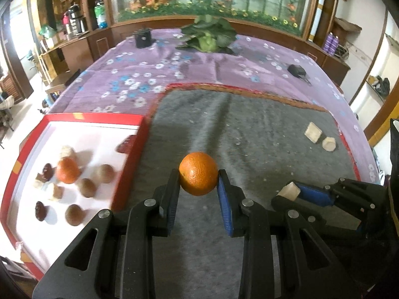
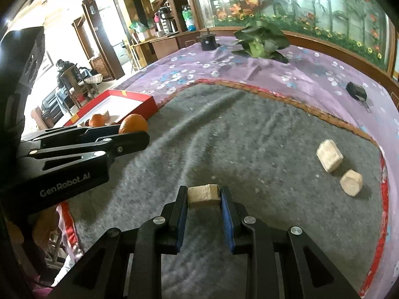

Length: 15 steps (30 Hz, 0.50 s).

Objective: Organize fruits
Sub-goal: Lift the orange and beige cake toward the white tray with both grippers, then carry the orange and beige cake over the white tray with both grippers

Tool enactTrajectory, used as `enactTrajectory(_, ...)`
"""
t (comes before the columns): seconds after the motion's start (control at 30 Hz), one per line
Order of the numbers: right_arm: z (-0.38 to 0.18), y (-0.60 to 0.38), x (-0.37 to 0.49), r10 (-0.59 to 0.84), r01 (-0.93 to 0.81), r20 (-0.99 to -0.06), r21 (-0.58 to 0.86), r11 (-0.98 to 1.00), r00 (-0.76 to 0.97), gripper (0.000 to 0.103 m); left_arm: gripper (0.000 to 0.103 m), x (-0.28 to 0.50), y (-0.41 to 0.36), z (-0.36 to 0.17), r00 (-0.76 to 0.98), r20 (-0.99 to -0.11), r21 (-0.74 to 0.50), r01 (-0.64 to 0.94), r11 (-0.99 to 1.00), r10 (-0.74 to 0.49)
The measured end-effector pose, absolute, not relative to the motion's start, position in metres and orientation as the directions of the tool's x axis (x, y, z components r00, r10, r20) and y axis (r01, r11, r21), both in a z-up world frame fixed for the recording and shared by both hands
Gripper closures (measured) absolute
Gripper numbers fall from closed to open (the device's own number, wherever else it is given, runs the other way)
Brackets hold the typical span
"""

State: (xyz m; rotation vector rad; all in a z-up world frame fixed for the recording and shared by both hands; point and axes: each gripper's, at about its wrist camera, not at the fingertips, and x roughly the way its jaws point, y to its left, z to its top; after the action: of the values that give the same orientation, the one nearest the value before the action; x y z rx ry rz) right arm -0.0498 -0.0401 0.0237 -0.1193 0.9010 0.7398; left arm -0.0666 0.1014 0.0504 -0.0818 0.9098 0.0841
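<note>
Box with red walls and a white floor sits at the lower left of the left wrist view; inside lie a second orange, several round brown fruits, dark red ones and a few pale pieces. At frame centre the left gripper has its jaws clamped on an orange, held above the grey mat just right of the box wall. At the bottom centre of the right wrist view the right gripper has its jaws clamped on a pale tan block over the same mat. Two more pale blocks lie at the right of the mat, near its red edge. On the purple flowered cloth beyond stand a leafy green vegetable, a dark pot and a small black object
</note>
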Motion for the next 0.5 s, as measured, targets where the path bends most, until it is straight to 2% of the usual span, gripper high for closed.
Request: enactTrajectory(0.5, 0.045, 0.032, -0.061, 0.568, -0.718, -0.736, 0.163, 0.676, 0.368, 0.079, 0.074, -0.094, 0.170, 0.061, 0.629, -0.765, -0.033, -0.253, 0.967, 0.138)
